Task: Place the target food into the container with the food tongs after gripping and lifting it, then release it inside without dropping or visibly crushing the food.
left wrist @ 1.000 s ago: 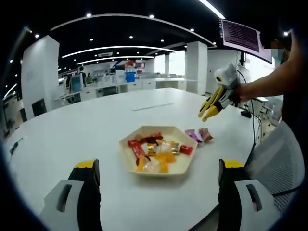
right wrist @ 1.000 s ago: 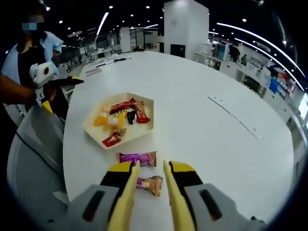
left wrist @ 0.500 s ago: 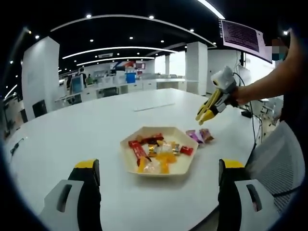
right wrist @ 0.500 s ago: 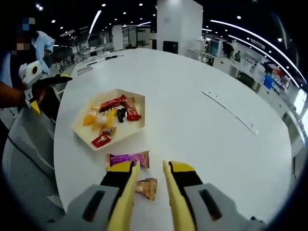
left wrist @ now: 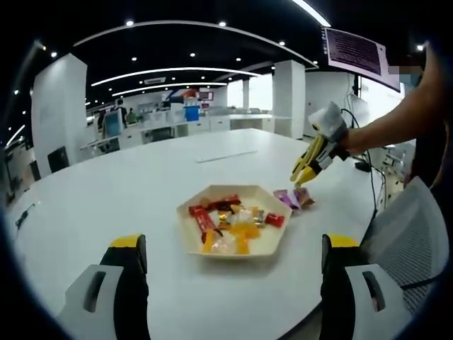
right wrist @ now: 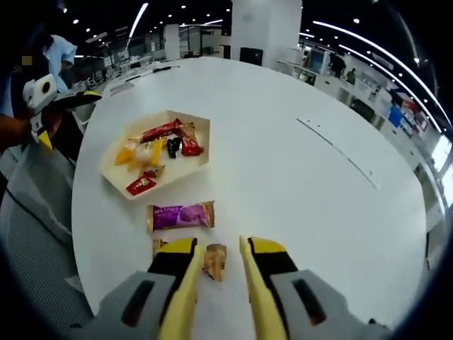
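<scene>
**Right gripper over loose snacks, tray mid-table**

White table fills the frame centre. Hexagonal tray of wrapped snacks, upper left in the right gripper view. Purple packet just below it, outside the tray. Small brown packet low centre, between the right gripper jaws, which stand slightly apart, not touching it. Left gripper: jaws wide apart, holding nothing, tray beyond.

The right gripper hung over a small brown snack, jaws slightly apart. A purple wrapped bar lay just beyond, near the snack tray.
</scene>
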Action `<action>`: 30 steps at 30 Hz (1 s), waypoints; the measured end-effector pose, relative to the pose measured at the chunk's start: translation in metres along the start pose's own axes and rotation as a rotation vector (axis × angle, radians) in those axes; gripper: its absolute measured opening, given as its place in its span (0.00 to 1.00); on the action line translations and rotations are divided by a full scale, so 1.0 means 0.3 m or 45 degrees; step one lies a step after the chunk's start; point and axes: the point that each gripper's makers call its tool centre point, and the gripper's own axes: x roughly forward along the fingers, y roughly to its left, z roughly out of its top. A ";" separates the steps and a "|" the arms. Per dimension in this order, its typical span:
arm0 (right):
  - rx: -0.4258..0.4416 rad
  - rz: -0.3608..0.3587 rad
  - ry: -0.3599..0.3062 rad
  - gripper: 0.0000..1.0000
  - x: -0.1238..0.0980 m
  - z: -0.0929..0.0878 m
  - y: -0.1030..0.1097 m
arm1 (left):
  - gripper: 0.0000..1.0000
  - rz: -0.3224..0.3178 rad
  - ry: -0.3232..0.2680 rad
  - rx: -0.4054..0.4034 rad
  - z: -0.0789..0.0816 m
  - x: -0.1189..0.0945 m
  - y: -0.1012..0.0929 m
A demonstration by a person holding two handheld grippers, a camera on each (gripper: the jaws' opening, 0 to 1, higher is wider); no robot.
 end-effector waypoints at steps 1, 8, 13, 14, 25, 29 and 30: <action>0.002 0.004 0.004 0.28 -0.004 -0.005 0.001 | 1.00 0.000 0.000 -0.003 0.000 0.000 0.000; -0.036 0.054 0.002 0.28 -0.041 -0.021 0.025 | 1.00 -0.003 0.000 -0.003 -0.002 0.001 0.000; -0.062 0.197 -0.069 0.28 -0.068 0.015 0.095 | 1.00 -0.003 0.008 0.000 -0.005 0.001 -0.002; -0.102 0.226 -0.067 0.28 -0.070 0.018 0.119 | 1.00 -0.004 0.010 -0.002 -0.005 0.000 -0.003; -0.269 0.242 0.074 0.28 0.024 -0.041 0.148 | 1.00 0.000 0.011 -0.007 -0.008 0.000 0.000; -0.277 0.220 0.117 0.25 0.038 -0.064 0.151 | 1.00 0.002 0.010 -0.009 -0.008 -0.001 0.002; -0.269 0.222 0.115 0.23 0.036 -0.065 0.155 | 1.00 0.002 0.008 -0.010 -0.008 0.000 0.003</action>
